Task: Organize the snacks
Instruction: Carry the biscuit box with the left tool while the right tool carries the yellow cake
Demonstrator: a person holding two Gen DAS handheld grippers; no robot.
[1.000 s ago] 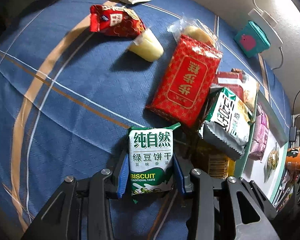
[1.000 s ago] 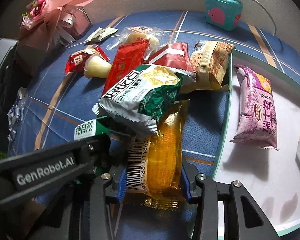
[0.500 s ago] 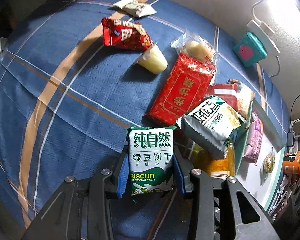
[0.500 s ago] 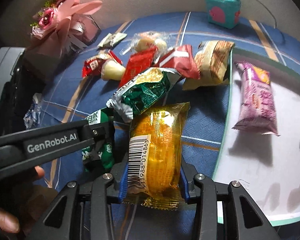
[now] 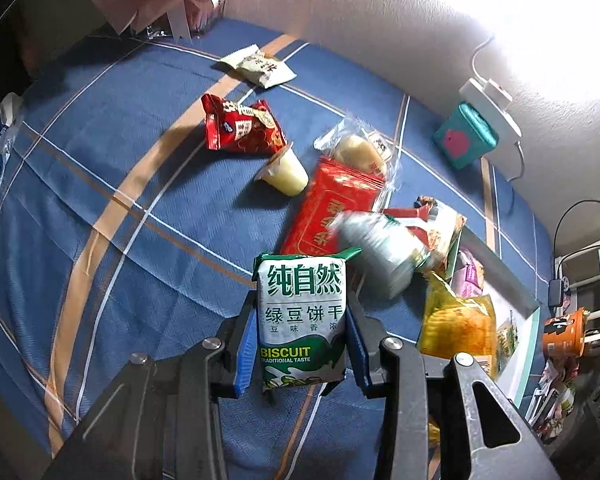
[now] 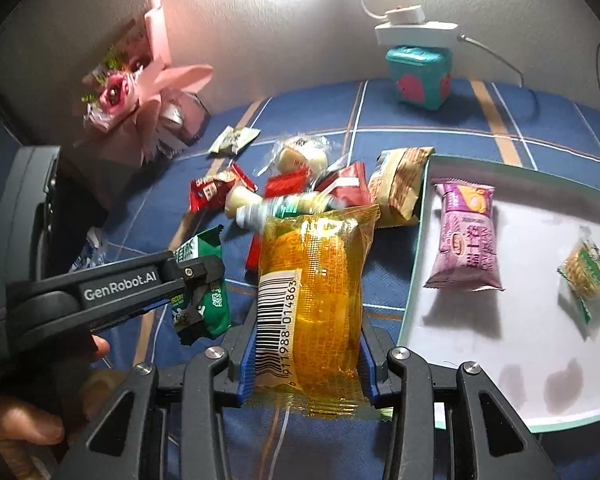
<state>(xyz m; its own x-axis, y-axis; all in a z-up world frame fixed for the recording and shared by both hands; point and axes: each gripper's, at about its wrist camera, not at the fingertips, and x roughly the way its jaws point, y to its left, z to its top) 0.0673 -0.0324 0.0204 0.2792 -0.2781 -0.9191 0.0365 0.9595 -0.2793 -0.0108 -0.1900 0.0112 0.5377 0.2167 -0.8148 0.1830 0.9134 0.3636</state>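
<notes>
The left gripper (image 5: 302,344) squeezes the green biscuit pack (image 5: 303,316) above the blue cloth (image 5: 100,200). The right gripper (image 6: 308,364) squeezes the yellow snack bag (image 6: 312,304). Only the right view shows the white tray (image 6: 540,380) well, with a purple pack (image 6: 466,240) inside. The cloth's left side has lots of open room.

A home is suggested, likely a bedroom or living room. A surface is covered with a blue plaid cloth (image 5: 100,184) set against a textured white wall (image 6: 280,20). Behind the cloth, a pink bouquet (image 6: 132,92), a teal tin (image 6: 418,76) and a white power strip (image 6: 416,32) with cables are seen by the wall.
</notes>
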